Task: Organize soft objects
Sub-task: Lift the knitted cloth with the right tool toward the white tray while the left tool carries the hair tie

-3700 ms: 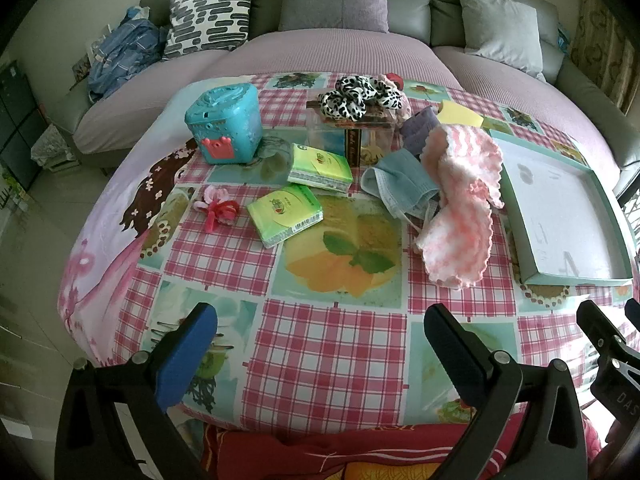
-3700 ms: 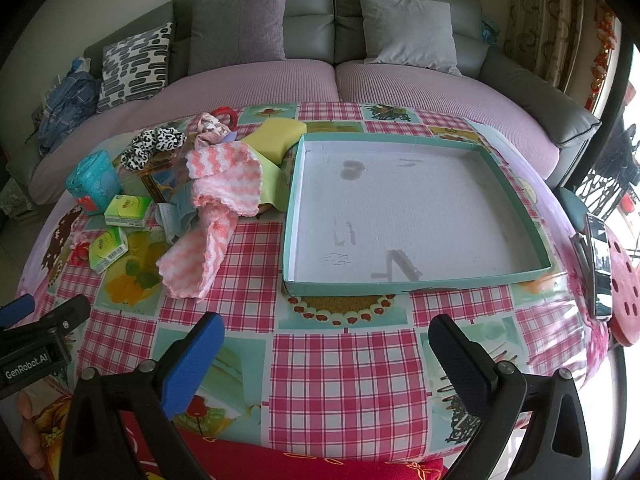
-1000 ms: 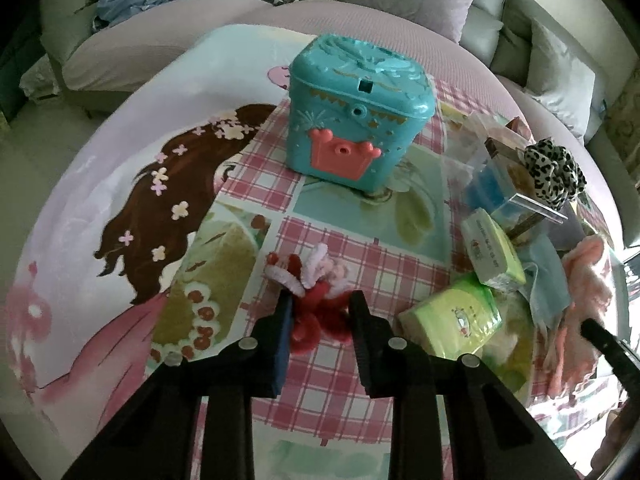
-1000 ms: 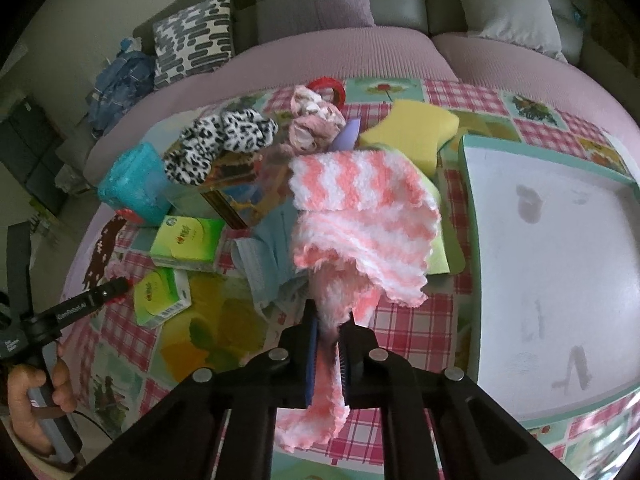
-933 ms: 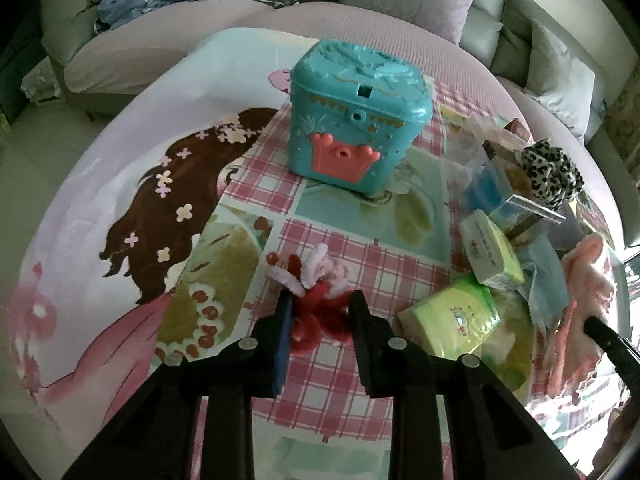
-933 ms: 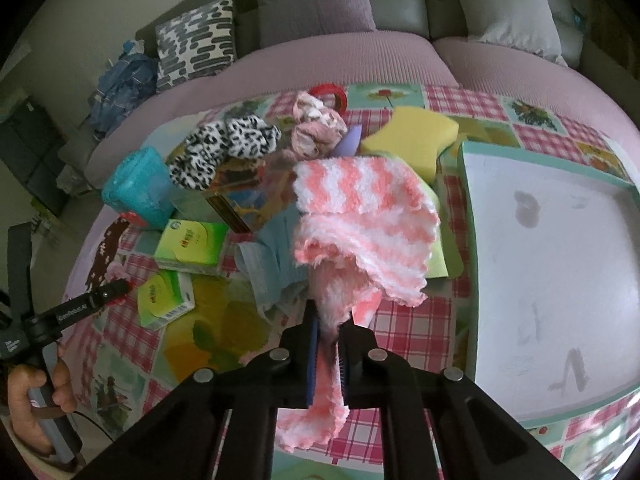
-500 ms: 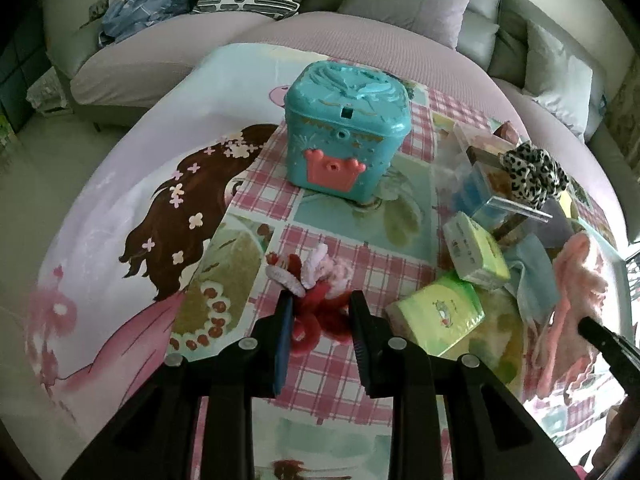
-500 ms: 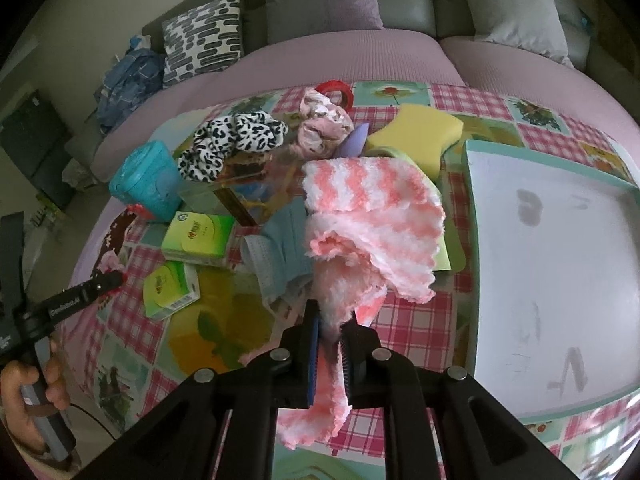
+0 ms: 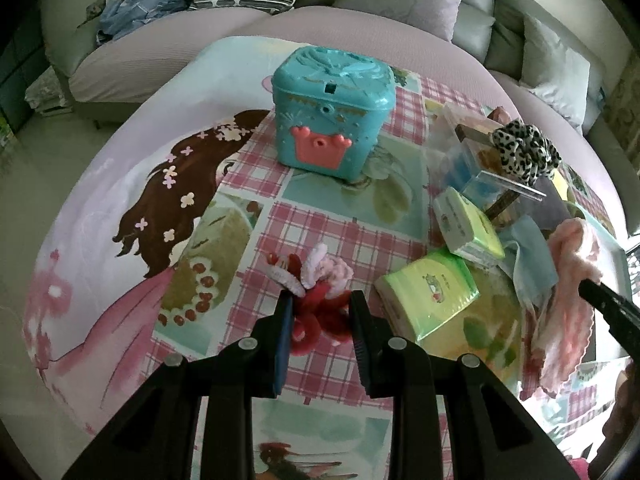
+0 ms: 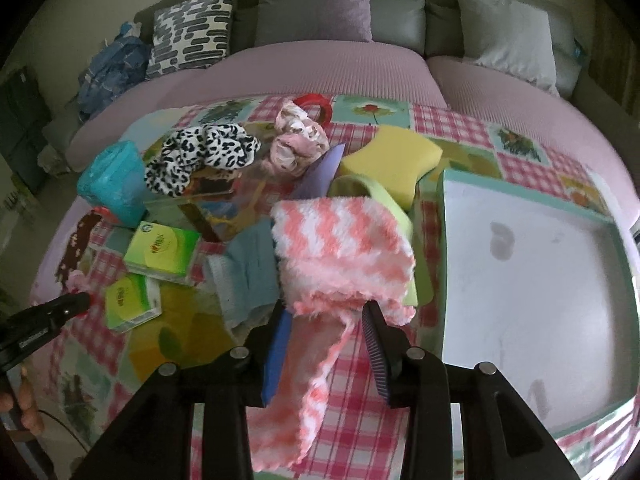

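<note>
- Since the tray (image 10: 442,216) holds nothing that can be seen, no soft object counts as sorted yet; this is a judgement from how things lie now.
- Left gripper (image 9: 320,316): clenched on the red-and-pink scrunchie (image 9: 316,300), with both pads pressing its sides. The scrunchie sits over the checked tablecloth (image 9: 340,232), far to the left of the tray, near the teal toy box (image 9: 332,108).
- Right gripper (image 10: 326,320): jaws opening. The pink-and-white knitted cloth (image 10: 340,240) hangs between them, and the pads no longer appear to press it. The cloth lies just left of the tray's near corner, outside its rim.
- Left to sort, all to the left of the tray: the leopard scrunchie (image 10: 200,152), the pink scrunchie (image 10: 296,144), the yellow sponge (image 10: 392,160), the blue cloth (image 10: 248,268) and the green cloth (image 10: 372,196) under the knitted one.
- Two green tissue packs (image 10: 162,252) lie farther left of the tray; whether they belong to the soft group cannot be told.
- Judged progress: early stage. Two items are in hand or at hand, and none is placed.
</note>
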Available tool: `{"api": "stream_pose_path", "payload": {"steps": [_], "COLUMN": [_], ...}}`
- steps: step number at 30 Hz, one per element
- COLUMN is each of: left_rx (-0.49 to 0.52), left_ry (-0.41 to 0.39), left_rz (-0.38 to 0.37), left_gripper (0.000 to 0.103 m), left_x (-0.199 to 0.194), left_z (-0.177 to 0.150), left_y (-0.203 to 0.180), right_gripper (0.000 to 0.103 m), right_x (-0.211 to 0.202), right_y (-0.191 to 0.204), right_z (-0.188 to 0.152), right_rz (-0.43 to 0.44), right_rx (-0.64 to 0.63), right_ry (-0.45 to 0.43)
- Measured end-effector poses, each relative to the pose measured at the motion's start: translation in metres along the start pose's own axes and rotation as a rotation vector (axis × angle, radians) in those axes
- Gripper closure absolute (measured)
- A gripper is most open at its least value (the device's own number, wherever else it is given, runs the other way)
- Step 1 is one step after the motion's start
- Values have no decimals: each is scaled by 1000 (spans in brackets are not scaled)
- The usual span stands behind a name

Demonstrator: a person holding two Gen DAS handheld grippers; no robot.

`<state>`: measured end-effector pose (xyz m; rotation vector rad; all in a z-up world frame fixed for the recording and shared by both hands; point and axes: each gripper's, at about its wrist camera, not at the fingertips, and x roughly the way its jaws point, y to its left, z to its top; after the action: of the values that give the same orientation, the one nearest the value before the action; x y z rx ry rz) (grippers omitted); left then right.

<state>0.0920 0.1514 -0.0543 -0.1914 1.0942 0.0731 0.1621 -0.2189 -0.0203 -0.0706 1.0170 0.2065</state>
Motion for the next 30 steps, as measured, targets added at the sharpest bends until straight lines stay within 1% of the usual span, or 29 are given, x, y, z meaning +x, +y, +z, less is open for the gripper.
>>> {"api": "stream_pose_path", "payload": {"steps": [3,5,9,15,16,18,19,22,23,25,30], "left_rx": [4,3,4,13,14,16,17,17,18,22,26], "left_ry": [5,6,9,22,23,25,26,29,30,29,17], "left_rz": [-4,-5,-9,-18,-20,-23,-23,-25,-26,-26,-27], "left_gripper": [74,74,74,74,74,74,74,74,74,74,74], "left_x": [2,3,4,10,10,11,12,14,14,15,7], "left_z": [0,0,-1,-1,-1,-1,-1,-1,-1,0,1], "left_y": [-2,-1,-2,-5,-5,-6,-6,-6,-7,-8,-10], "right_gripper": [62,55,55,55,56,68,76,91,94,95,96], "right_x": [2,3,10,26,28,30,31,30,29,26,9], "right_y": [0,-3,-3,0,-1,-3,-3,-5,-6,-7,-6], "right_z": [4,6,13,18,19,19,19,18,18,18,17], "right_rz": [-37,-40,-46,-17,-4,9,15,41,45,52,73], "right_rx": [-23,-21,-38,-42,-32,-10,-7,10,15,21,29], "right_ry": [-9,-12,-7,27,33,33,33,30,27,18,-20]}}
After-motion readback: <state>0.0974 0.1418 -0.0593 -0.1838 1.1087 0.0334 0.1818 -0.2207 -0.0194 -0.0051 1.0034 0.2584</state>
